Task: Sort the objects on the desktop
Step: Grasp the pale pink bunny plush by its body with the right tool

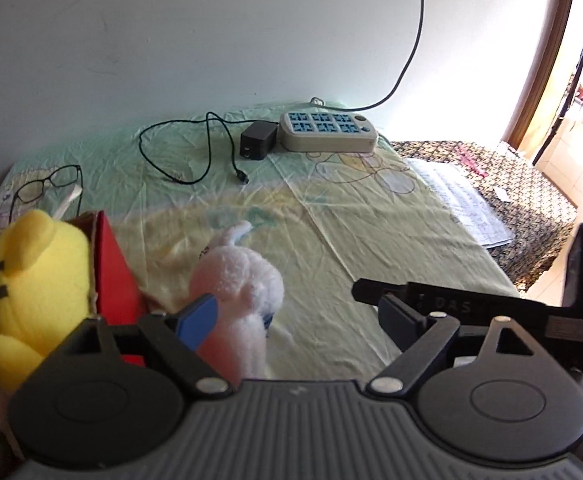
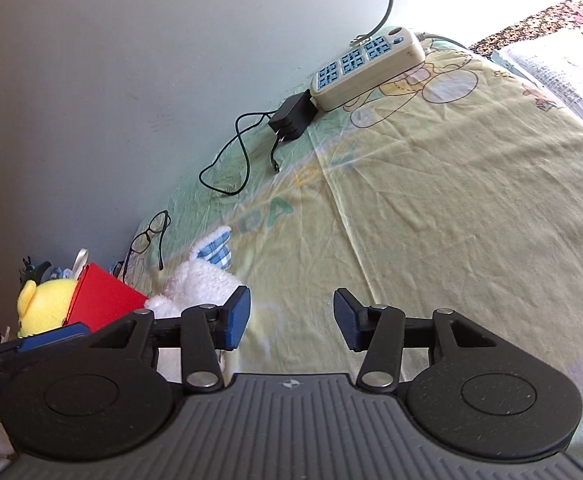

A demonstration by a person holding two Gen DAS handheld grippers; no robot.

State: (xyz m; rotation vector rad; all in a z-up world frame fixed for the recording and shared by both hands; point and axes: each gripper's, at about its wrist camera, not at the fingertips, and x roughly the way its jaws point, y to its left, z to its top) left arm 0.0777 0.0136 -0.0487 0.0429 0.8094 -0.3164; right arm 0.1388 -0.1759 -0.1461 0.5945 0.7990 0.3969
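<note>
A white plush rabbit (image 1: 237, 280) lies on the yellow-green cloth beside a red box (image 1: 113, 264); it also shows in the right wrist view (image 2: 195, 284). A yellow plush toy (image 1: 31, 284) sits in the red box (image 2: 103, 300). My left gripper (image 1: 295, 320) is open, its left finger against the rabbit's side. My right gripper (image 2: 291, 320) is open and empty over bare cloth, just right of the rabbit. Glasses (image 1: 45, 186) lie at the far left. A black charger (image 1: 257, 140) with its cable lies beside a beige power strip (image 1: 327, 130) by the wall.
The wall runs along the back. Papers (image 1: 463, 204) lie at the right on a dark patterned cloth (image 1: 531, 184). The table's right edge drops to the floor. The right gripper's body (image 1: 491, 312) shows in the left wrist view at right.
</note>
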